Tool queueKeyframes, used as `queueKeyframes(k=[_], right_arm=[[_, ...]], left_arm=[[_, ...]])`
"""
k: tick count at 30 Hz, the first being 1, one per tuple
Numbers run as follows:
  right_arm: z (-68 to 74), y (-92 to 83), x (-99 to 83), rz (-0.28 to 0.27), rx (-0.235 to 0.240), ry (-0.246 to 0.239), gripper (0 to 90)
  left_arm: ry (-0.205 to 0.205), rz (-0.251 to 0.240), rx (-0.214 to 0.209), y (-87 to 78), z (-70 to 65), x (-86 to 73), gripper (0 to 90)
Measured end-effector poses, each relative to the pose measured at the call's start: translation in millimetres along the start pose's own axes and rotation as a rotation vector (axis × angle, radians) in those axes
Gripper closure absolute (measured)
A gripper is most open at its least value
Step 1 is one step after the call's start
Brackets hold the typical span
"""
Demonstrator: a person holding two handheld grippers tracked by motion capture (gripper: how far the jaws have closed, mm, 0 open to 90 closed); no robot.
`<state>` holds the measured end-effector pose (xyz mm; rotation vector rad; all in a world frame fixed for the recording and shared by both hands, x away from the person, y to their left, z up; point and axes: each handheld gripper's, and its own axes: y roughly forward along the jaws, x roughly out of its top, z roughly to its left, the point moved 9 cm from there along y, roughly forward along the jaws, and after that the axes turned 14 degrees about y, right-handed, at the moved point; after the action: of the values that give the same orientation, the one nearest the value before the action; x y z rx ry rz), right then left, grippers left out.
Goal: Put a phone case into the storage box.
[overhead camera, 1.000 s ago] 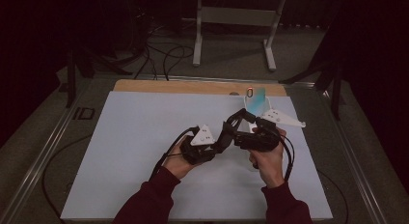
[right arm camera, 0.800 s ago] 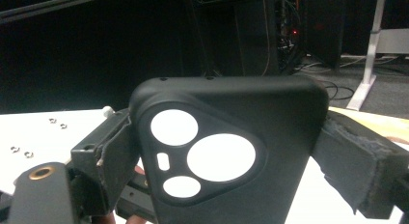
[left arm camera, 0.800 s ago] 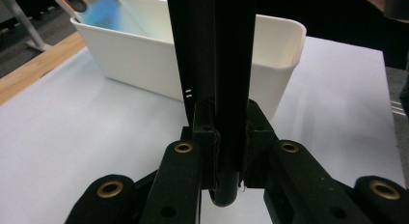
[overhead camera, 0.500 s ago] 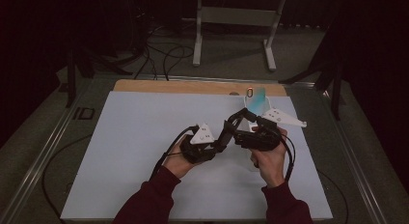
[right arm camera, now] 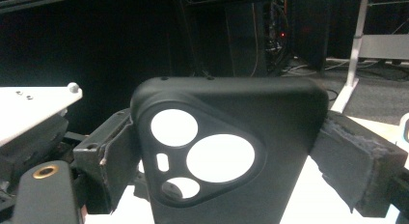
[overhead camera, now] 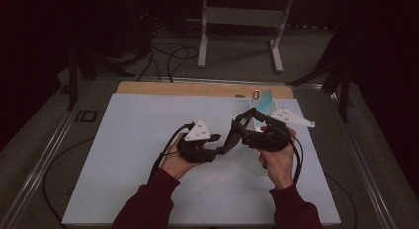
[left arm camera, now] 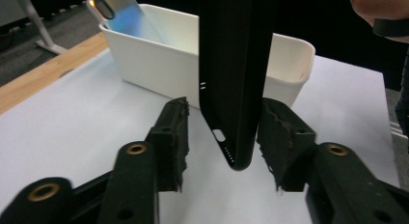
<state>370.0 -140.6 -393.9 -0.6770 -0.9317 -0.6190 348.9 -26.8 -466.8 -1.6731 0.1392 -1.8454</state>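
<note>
A black phone case (right arm camera: 226, 151) with a triangular camera cutout stands upright in my right gripper (right arm camera: 226, 159), whose padded jaws are shut on its two sides. In the left gripper view the case's lower end (left arm camera: 234, 89) hangs between the pads (left arm camera: 176, 137) of my left gripper (left arm camera: 226, 142). Those jaws have just been opening, and a gap shows beside the case. From above, both hands hold the left gripper (overhead camera: 225, 146) and the right gripper (overhead camera: 247, 121) close together over the mat, with the case (overhead camera: 238, 130) bridging them.
A white bin (left arm camera: 159, 64) stands behind the case, with a phone (left arm camera: 120, 14) of shiny blue back leaning in it; this phone (overhead camera: 262, 96) is at the mat's far edge. A white mat (overhead camera: 123, 155) covers the table, with a wooden strip (overhead camera: 188, 88) along the back.
The left gripper has shifted slightly to the left, away from the right one. The right hand and the case have stayed in place.
</note>
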Motion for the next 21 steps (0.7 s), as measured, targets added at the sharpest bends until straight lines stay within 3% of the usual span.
queueKeyframes(k=[7, 14, 21], right_arm=[[-5.4, -0.9, 7.2, -0.020, -0.012, -0.001, 14.1], [-14.5, 0.1, 15.3, -0.032, -0.043, -0.019, 14.2], [-19.4, 1.6, 22.3, -0.042, -0.067, -0.029, 14.2]], left_arm=[[-0.002, -0.006, 0.045, -9.5, 6.9, -2.7, 40.7], [-0.032, -0.004, 0.132, -26.5, 24.6, -10.2, 30.1], [-0.058, 0.029, 0.222, -41.7, 40.9, -20.0, 15.9]])
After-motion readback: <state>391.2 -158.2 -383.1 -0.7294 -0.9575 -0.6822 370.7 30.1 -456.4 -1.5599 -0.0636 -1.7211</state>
